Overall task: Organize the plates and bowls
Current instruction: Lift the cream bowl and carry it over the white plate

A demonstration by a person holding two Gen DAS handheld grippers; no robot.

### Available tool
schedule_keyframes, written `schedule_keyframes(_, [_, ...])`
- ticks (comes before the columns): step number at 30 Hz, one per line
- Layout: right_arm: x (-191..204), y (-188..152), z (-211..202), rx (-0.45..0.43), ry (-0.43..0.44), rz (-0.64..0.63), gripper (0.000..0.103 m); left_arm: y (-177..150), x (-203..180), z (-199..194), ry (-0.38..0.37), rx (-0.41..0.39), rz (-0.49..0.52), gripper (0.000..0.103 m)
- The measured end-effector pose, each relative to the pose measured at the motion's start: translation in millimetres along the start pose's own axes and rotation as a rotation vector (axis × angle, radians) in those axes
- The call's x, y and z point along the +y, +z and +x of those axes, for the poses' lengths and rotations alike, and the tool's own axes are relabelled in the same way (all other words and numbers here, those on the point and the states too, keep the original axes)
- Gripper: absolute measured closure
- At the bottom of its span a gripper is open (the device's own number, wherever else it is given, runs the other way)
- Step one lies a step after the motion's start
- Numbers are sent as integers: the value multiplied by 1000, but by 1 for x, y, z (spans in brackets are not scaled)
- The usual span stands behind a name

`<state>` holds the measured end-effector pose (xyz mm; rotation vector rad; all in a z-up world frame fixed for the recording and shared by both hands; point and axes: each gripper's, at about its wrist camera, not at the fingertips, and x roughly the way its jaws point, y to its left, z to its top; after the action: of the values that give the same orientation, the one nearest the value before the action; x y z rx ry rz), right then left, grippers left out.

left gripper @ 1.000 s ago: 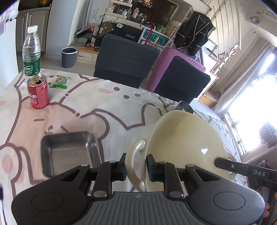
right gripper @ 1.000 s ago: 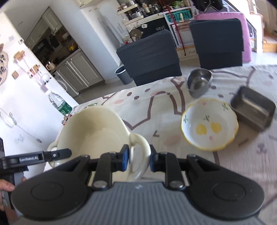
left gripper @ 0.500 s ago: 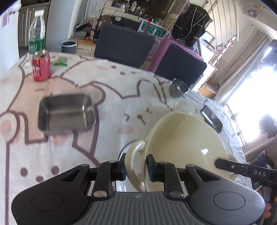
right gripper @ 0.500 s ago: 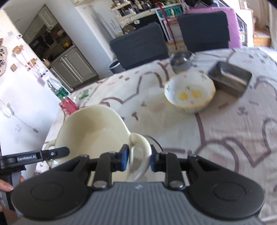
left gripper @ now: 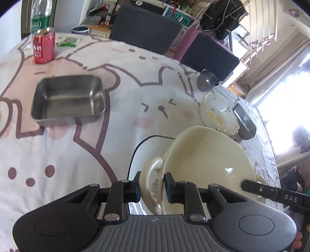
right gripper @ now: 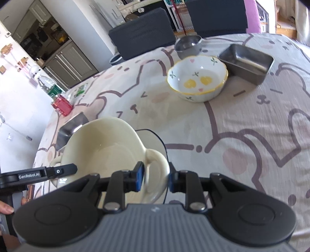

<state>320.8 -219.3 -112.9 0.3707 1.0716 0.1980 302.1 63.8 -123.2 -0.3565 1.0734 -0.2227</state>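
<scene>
- My left claw (left gripper: 151, 189) and my right claw (right gripper: 156, 175) are each closed on one loop handle of the cream bowl (left gripper: 205, 164).
- The bowl hangs between them, above the table's (left gripper: 116, 126) near edge.
- The flowered bowl (right gripper: 197, 79) lies ahead, toward the far right corner, nearer my right hand.

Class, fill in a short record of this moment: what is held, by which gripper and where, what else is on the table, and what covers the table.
held: cream bowl
left gripper: shut on one handle
right gripper: shut on the other handle
other dishes: floral bowl, steel bowl, two steel trays
also there: red can, bottle
table cover: cartoon cloth
</scene>
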Motion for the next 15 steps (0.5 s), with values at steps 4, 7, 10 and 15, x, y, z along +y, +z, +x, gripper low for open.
schedule_keyframes(4, [3,0,9,17,-25,-7,73,3,9,12,-1,30,-34,77])
schedule_keyframes(7, [5,0,15,35,-34,-13,74,4,13,19,18,45,-35,75])
schedule_keyframes(10, [8,0,21,49,-47,-30,74,5,23,27,12,71,-71,75])
schedule_keyframes(15, [11,3,29,67,-61,-30,75,6,29,38,25,98,-83,73])
